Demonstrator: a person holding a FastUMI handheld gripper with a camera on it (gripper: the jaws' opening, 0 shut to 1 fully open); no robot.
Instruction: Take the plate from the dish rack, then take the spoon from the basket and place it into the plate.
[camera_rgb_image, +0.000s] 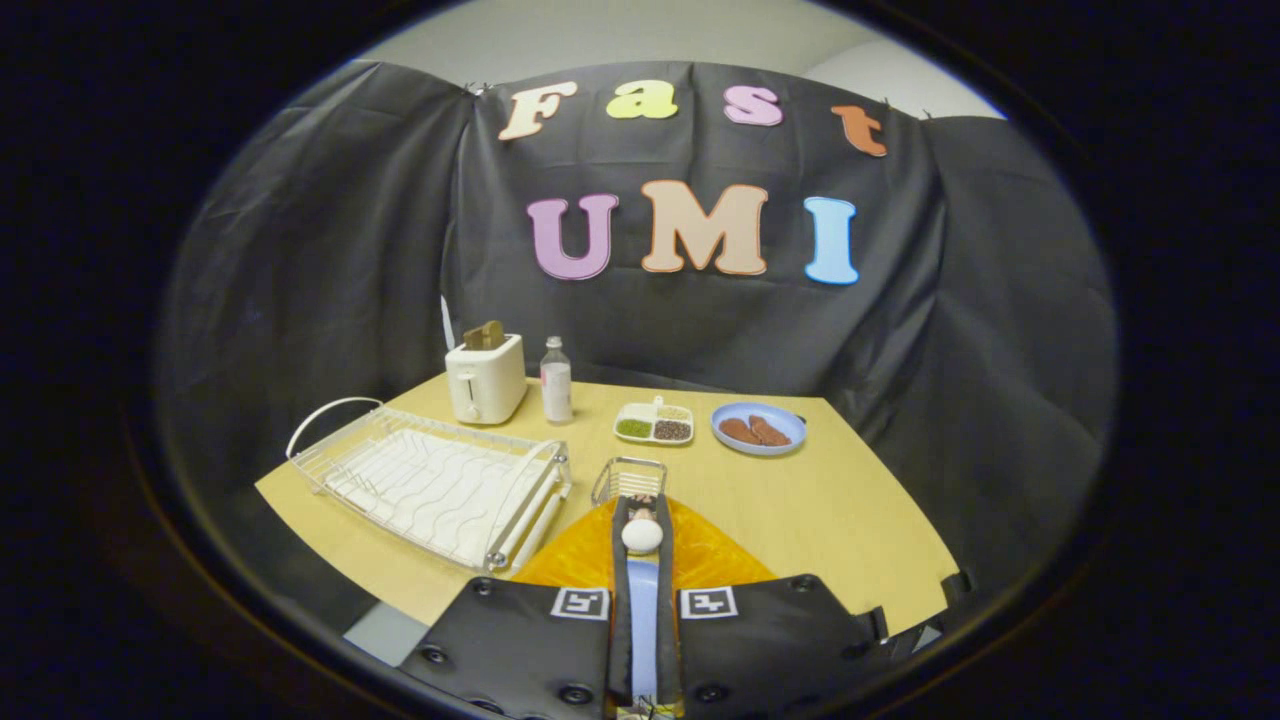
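A: Gripper (642, 510) state?

B: Closed on the spoon (642, 600). Fingers (620, 560) nearly together, pressing the handle from both sides, pale rounded end sitting up near the tips.

A: And the plate (720, 560)?

B: Orange, flat on the counter (850, 500), right beneath the fingers and spreading out to either side of them. Spoon held over its middle; touching it or not, cannot tell.

A: Just past the tips?

B: Small wire basket (630, 478), upright, at the plate's far rim. Contents hard to make out behind the fingertips.

A: To the left?

B: Dish rack (440, 480), white wire over a ribbed tray, lying ahead and left of the gripper, its near corner just beside the plate. Looped handle at the far left end.

A: Further back?

B: Beyond the rack, a white toaster (486, 378) with a brown slice sticking out of the top. Right beside it, a clear bottle (556, 380), upright, capped. Straight beyond the basket, a small divided tray (655, 423) with green and dark fillings. Just right of that, near but apart, a blue dish (758, 428) holding two brown pieces side by side. Behind everything, black cloth as the booth wall.
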